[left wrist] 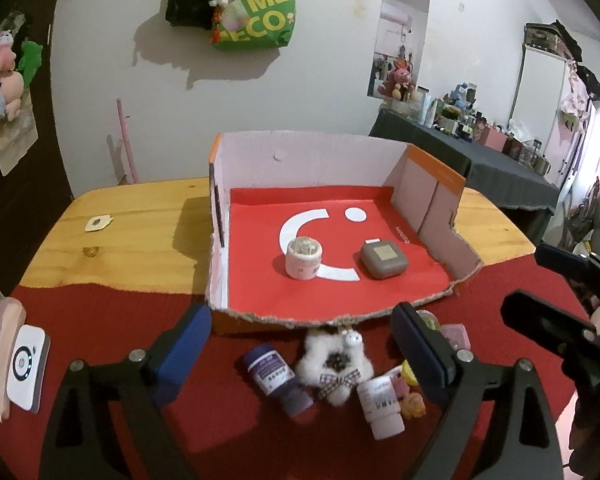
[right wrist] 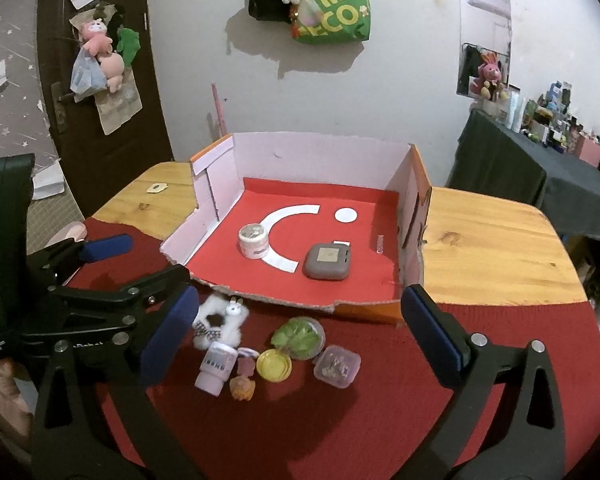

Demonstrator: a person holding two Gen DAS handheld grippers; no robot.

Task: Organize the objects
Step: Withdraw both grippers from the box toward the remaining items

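An open cardboard box (left wrist: 312,160) (right wrist: 320,152) with a red floor holds a pink round jar (left wrist: 303,258) (right wrist: 253,241) and a grey square case (left wrist: 382,259) (right wrist: 326,262). In front of it on the red cloth lie a purple bottle (left wrist: 278,380), a white fluffy toy (left wrist: 334,364) (right wrist: 220,320), a white bottle (left wrist: 381,406) (right wrist: 216,366), a green-lidded container (right wrist: 300,338), a yellow lid (right wrist: 274,365), a clear pink box (right wrist: 337,366) and an orange figure (right wrist: 242,388). My left gripper (left wrist: 302,354) is open and empty above them. My right gripper (right wrist: 300,338) is open and empty.
A wooden table (right wrist: 492,248) carries the red cloth (right wrist: 300,420). A white device (left wrist: 26,368) on a pink case lies at the left edge. A small tag (left wrist: 97,223) lies on the wood. Bags hang on the wall; a cluttered dark table (left wrist: 500,160) stands at right.
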